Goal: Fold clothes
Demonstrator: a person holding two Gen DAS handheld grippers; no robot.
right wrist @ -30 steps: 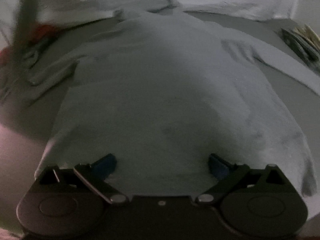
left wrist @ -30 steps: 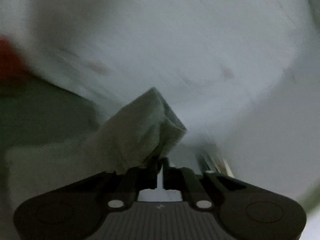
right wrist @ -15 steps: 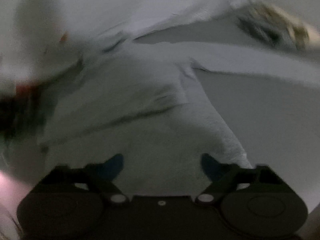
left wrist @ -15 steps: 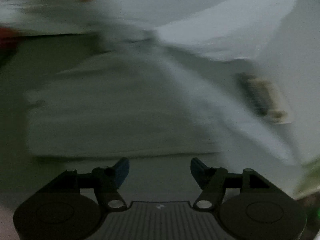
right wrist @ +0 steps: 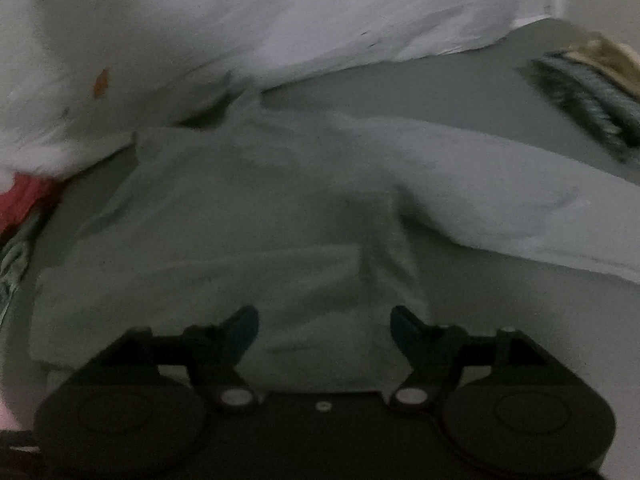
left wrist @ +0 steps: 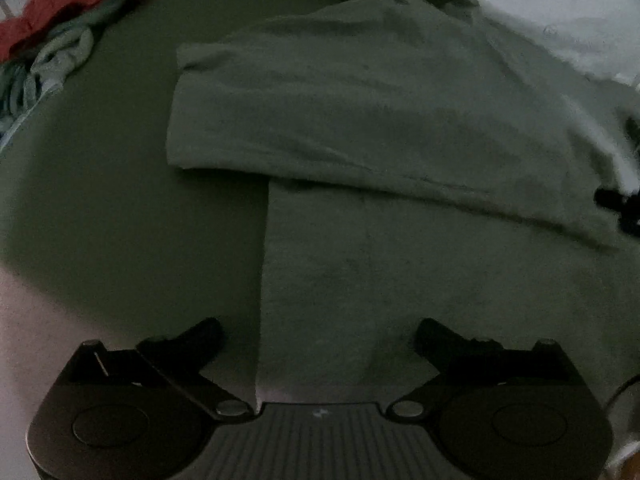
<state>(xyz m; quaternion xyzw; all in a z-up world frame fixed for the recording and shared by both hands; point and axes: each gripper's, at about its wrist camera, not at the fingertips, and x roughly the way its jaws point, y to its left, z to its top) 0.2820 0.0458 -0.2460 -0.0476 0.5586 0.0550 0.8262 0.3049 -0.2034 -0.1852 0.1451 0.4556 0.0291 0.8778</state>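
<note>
A pale grey long-sleeved top [left wrist: 360, 100] lies flat on the table, its left sleeve folded across the body. Its lower part [left wrist: 320, 280] runs toward my left gripper [left wrist: 318, 334], which is open just above the hem with nothing between its fingers. In the right wrist view the same top [right wrist: 248, 216] fills the middle, with the right sleeve [right wrist: 500, 184] stretched out to the right. My right gripper [right wrist: 324, 326] is open over the cloth and holds nothing.
A heap of red and grey-green clothes [left wrist: 60, 28] lies at the far left. White cloth [right wrist: 280, 20] is piled along the back. A folded dark and tan stack [right wrist: 592, 84] sits at the far right. Bare table [left wrist: 100, 200] shows left of the top.
My left gripper let go of the sleeve it was shut on, opened, and drew back toward the hem. My right gripper stayed open and swung toward the right sleeve side.
</note>
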